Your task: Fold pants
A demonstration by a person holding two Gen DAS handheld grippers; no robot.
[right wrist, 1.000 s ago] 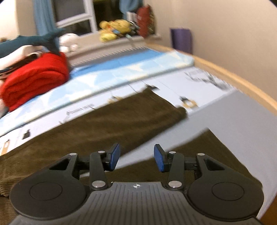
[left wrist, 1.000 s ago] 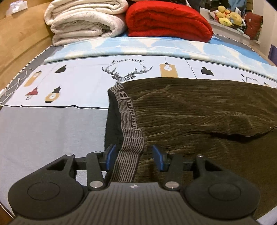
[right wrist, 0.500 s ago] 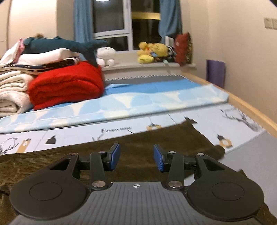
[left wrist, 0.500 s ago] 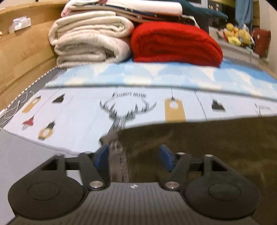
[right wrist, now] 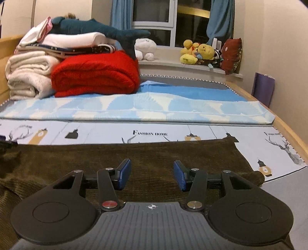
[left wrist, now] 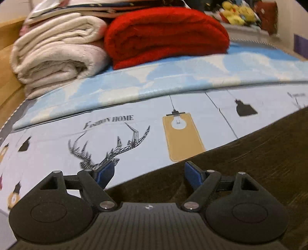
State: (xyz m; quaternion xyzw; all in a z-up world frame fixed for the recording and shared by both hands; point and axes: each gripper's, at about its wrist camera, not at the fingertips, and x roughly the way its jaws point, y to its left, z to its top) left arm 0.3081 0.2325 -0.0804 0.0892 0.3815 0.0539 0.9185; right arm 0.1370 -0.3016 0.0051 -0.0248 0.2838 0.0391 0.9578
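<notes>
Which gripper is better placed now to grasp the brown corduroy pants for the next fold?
Probably the right gripper: it is open directly over the brown corduroy pants. The left gripper, which has just been opening with nothing between its fingers, sits at their edge.

The setting is a bedroom in a home: a wooden-framed bed (right wrist: 288, 130) covered with a pale printed sheet showing deer heads, lamps and the words "FASHION HOME" (left wrist: 115, 119). At its far end lie a folded red fleece blanket (right wrist: 96, 77), rolled cream blankets (right wrist: 27, 75) and a dark teal plush shark (right wrist: 100, 30). Behind the bed, a window with blue curtains (right wrist: 121, 13) has a sill holding yellow stuffed toys (right wrist: 200, 52).
</notes>
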